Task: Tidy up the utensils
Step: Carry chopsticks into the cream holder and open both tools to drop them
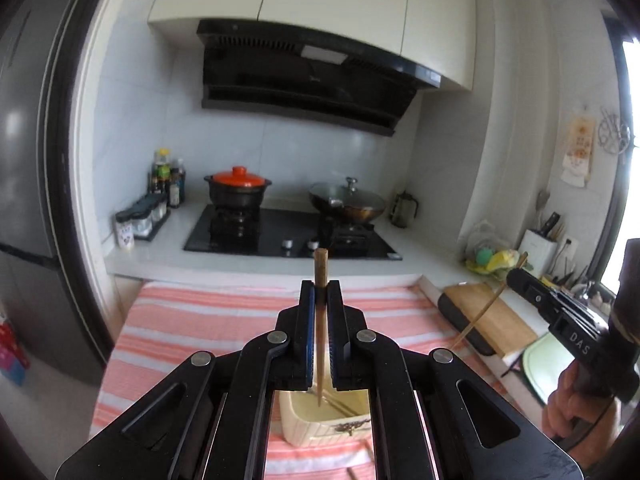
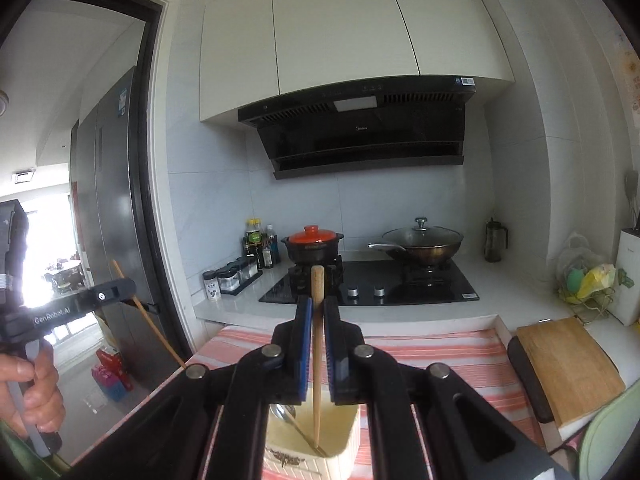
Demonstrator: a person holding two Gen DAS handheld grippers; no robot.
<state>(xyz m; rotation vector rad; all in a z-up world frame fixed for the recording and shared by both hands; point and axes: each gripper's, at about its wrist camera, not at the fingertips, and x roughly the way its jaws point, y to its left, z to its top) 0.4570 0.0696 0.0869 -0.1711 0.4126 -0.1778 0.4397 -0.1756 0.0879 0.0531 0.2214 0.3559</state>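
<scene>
Left gripper (image 1: 320, 292): closed on dark-stained chopstick (image 1: 320, 320), held upright, tip pointing down into cream holder (image 1: 320, 420) directly beneath. Seen from right wrist view as well, at far left (image 2: 120, 292), with same chopstick slanting through it.

Right gripper (image 2: 317, 308): closed on pale chopstick (image 2: 317, 344), upright, lower end inside cream holder below, touching or nearly touching the holder floor; cannot tell which. Visible from left wrist view at far right (image 1: 516, 278), chopstick angled down-left.

Holder contents: spoon (image 2: 282, 414) shown only in right wrist view, left of the pale chopstick; further sticks lying inside, seen in left wrist view.

Holder resting on striped cloth (image 1: 208, 320) over counter (image 1: 424, 264).

Beyond both grippers: hob (image 2: 400, 284), red-lidded pot (image 1: 238, 188), lidded wok (image 2: 422, 242). Right of both: wooden cutting board (image 2: 568, 364).
</scene>
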